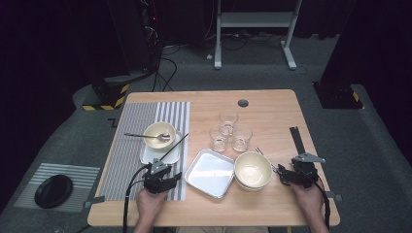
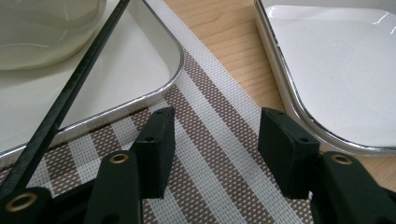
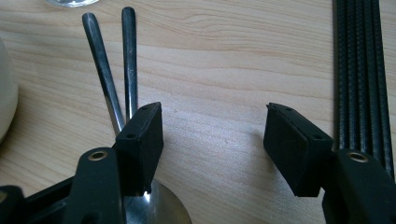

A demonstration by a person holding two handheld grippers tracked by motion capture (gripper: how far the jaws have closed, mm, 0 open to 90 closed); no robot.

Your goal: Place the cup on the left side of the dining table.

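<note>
No brand, label or writing can be read on anything on the table. The left gripper (image 1: 163, 175) lies low over the striped placemat (image 1: 128, 145) near the table's front edge, held by the person's left hand (image 1: 148, 204), which comes in from the bottom of the high view. Its jaws stand partly apart over the mat with nothing between them, as the left gripper view shows (image 2: 212, 140). Just ahead of it sits a small white tray (image 2: 116, 70) bearing a cream bowl (image 1: 159, 134) with a spoon (image 1: 148, 136) lying across the rim, and a thin black rod (image 2: 70, 93) slants over that tray's edge. A second, empty tray (image 1: 210, 173) lies on the bare wood just to the right of the mat. The right gripper (image 1: 293, 175) rests near the table's right front corner, held by the right hand (image 1: 308, 196); its jaws are wide apart and grip nothing (image 3: 212, 135). Two spoons (image 3: 114, 70) lie on the wood beside and under its left jaw, handles pointing away. A stack of cream bowls (image 1: 252, 171) stands just left of that gripper, and three clear glasses (image 1: 228, 131) stand together behind them.
</note>
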